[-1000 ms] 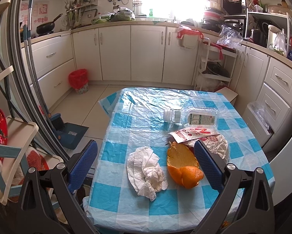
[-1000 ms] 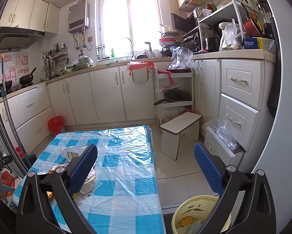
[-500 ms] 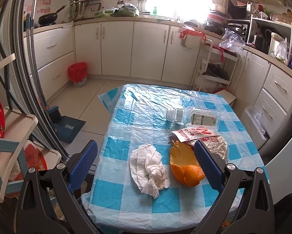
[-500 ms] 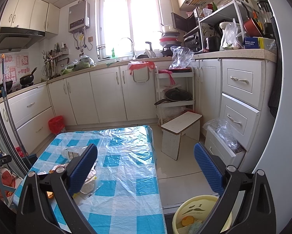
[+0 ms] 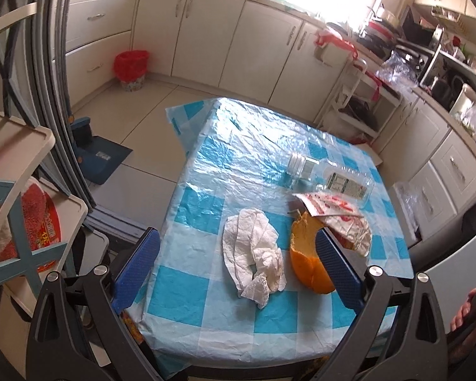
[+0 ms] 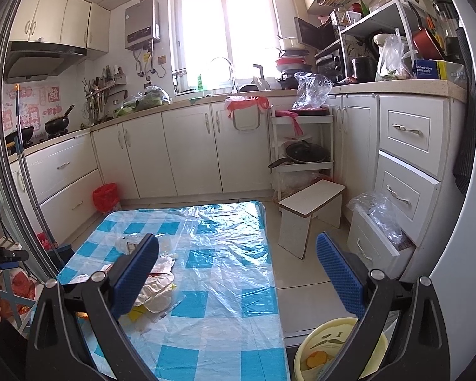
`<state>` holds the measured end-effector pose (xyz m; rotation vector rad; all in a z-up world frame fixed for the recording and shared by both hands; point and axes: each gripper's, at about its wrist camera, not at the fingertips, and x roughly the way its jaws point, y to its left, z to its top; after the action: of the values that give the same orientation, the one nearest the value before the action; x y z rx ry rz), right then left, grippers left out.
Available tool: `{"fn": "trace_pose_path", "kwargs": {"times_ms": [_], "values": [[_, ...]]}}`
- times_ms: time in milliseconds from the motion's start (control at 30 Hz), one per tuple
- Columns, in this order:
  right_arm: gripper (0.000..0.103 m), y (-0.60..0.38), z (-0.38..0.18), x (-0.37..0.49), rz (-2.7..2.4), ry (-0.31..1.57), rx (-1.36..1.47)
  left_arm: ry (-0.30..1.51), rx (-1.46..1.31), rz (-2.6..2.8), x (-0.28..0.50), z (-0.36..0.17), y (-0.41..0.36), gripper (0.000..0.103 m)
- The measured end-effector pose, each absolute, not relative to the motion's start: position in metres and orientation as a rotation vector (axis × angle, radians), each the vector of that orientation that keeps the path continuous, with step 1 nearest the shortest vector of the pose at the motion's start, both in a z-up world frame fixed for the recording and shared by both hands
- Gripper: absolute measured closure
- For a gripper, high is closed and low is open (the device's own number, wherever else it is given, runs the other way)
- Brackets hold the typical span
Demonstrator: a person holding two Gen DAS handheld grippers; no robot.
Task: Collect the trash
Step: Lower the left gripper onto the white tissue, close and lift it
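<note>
The left gripper [image 5: 236, 262], wide open and empty, hovers over the crumpled white paper tissue [image 5: 255, 255] near the checked blue plastic tablecloth's [image 5: 199, 301] near edge. It looks light, soft; pinch its bunched middle. The right gripper [image 6: 236, 274] hangs open, empty.

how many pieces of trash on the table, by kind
crumpled white tissue: 1
orange peel: 1
clear plastic bottle: 1
red and white wrapper: 1
crumpled foil-like wrapper: 1
total: 5
</note>
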<state>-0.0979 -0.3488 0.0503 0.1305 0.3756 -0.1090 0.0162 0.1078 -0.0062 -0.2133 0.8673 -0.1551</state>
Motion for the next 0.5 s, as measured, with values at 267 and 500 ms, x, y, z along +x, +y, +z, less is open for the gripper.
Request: {"fn": "trace_pose_path", "kwargs": {"times_ms": [267, 500], "values": [[0.008, -0.346, 0.049, -0.096, -0.078, 0.379, 0.129, 1.067, -0.077, -0.170, 0.042, -0.051, 0.060, 0.009], [0.008, -0.354, 0.050, -0.097, -0.076, 0.374, 0.157, 1.132, -0.122, -0.201, 0.047, -0.070, 0.050, 0.047]]}}
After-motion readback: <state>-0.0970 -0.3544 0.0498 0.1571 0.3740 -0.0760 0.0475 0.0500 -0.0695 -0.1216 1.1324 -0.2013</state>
